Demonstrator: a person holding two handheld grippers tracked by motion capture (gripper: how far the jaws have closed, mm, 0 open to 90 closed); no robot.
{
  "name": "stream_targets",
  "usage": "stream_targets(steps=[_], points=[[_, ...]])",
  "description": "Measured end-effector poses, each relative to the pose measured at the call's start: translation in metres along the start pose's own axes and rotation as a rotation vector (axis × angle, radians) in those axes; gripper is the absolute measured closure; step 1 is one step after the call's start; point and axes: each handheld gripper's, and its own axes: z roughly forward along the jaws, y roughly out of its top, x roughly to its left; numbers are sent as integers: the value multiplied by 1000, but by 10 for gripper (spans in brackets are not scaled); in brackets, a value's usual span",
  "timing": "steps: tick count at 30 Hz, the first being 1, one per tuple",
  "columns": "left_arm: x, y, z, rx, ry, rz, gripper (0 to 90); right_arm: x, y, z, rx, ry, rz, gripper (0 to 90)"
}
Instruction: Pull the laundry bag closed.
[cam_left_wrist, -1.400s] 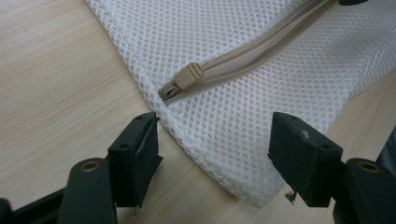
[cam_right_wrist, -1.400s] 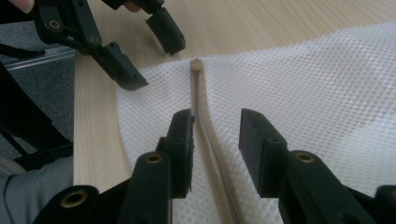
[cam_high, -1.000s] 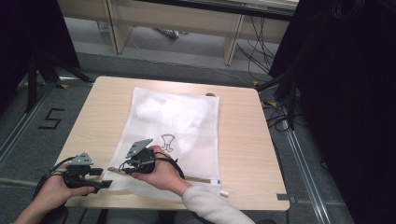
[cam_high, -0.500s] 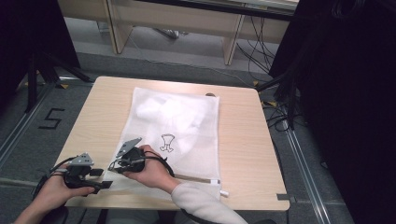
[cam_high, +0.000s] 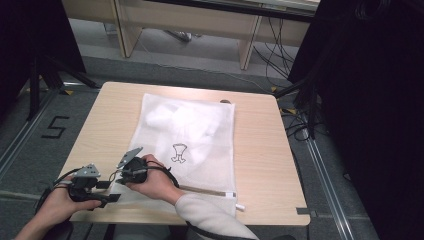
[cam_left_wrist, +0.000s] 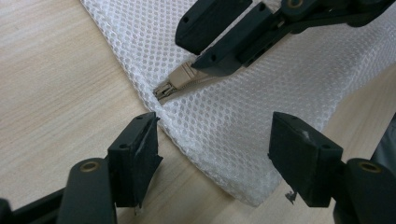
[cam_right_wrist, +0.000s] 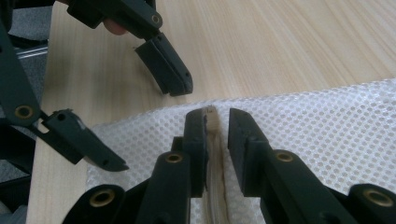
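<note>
Mesh bag (cam_left_wrist: 261, 107), white, flat on table (cam_high: 270, 145); its corner lies between the wide-apart fingers of the left gripper (cam_left_wrist: 212, 154). Right gripper (cam_right_wrist: 217, 126): fingers have just been closing, nearly together, straddling the beige zipper pull (cam_left_wrist: 180, 80), small gap remaining. Best handled by pinching the corner firmly first, then clamping the pull squarely.

I see the right gripper (cam_right_wrist: 217, 122) with matte black jaws and brass rivets; the left gripper (cam_left_wrist: 212, 154) looks the same. A grey sleeve (cam_high: 210, 216) covers my right forearm.
</note>
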Motion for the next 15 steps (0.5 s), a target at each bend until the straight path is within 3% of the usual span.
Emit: stream_targets(steps=[15], points=[[1, 0, 1, 9, -11, -4, 324, -2, 4, 15, 13, 15, 22, 774]])
